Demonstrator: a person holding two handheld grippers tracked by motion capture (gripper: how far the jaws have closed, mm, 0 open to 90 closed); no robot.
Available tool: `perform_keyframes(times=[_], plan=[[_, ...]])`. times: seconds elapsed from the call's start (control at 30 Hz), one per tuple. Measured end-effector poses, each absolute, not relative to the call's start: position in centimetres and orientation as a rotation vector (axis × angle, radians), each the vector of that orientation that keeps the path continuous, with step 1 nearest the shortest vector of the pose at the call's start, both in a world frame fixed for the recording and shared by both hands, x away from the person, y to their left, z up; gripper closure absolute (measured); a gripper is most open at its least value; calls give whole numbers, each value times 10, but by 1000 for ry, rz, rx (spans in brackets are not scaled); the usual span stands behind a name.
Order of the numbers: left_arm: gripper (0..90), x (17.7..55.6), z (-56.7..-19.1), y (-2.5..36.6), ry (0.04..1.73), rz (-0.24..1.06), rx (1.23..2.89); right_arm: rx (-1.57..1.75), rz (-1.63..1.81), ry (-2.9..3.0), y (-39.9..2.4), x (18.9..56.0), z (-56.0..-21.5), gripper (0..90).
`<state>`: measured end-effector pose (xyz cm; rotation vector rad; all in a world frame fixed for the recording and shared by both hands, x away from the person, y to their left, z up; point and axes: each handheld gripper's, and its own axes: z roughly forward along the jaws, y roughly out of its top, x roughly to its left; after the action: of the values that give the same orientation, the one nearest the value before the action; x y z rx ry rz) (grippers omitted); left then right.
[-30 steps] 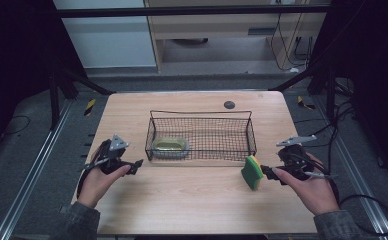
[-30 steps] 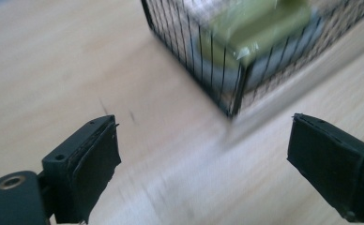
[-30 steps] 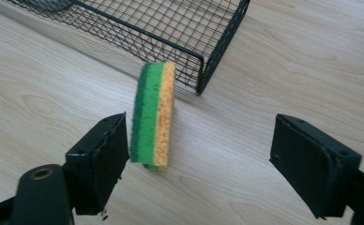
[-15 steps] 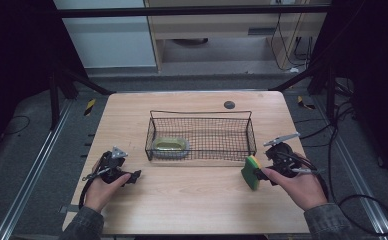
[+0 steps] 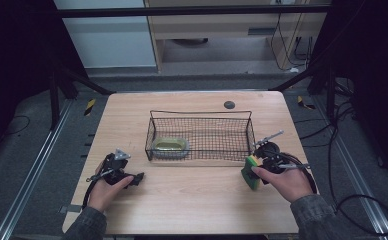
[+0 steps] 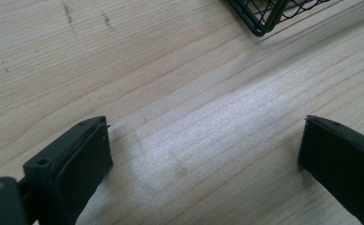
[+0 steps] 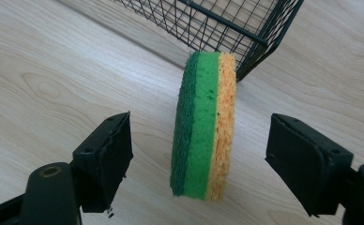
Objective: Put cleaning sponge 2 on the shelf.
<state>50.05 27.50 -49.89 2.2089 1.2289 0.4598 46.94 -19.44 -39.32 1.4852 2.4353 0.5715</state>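
Closing on the sponge (image 7: 202, 126) is underway: right gripper (image 7: 199, 154) jaws apart, just narrowing, pads not touching; sponge stands on edge at frame centre, below basket (image 7: 246, 28) corner; faces should be squeezed squarely

The high view looks down on the whole table (image 5: 192, 200); both gripper views sit close above it, sharing the basket (image 5: 200, 136) corner.

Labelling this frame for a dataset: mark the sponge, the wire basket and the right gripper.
sponge (image 7: 203, 126), right gripper view, on its green middle layer.
wire basket (image 5: 202, 113), high view, on its far top rim.
right gripper (image 7: 199, 159), right gripper view, midway between its open jaws, which stand clear of the sponge's sides.
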Motion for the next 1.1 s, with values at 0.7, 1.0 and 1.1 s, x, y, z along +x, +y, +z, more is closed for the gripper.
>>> perform_keyframes(times=[0.7,1.0,1.1], plan=[[0,500,-502,275,1210,470,2183,1486,421,2553,-187,498,-419,504],[0,501,-503,275,1208,484,2167,1475,528,2531,-208,486,-404,638],[0,501,-503,276,1199,483,2167,1476,537,2512,-217,482,-400,637]])
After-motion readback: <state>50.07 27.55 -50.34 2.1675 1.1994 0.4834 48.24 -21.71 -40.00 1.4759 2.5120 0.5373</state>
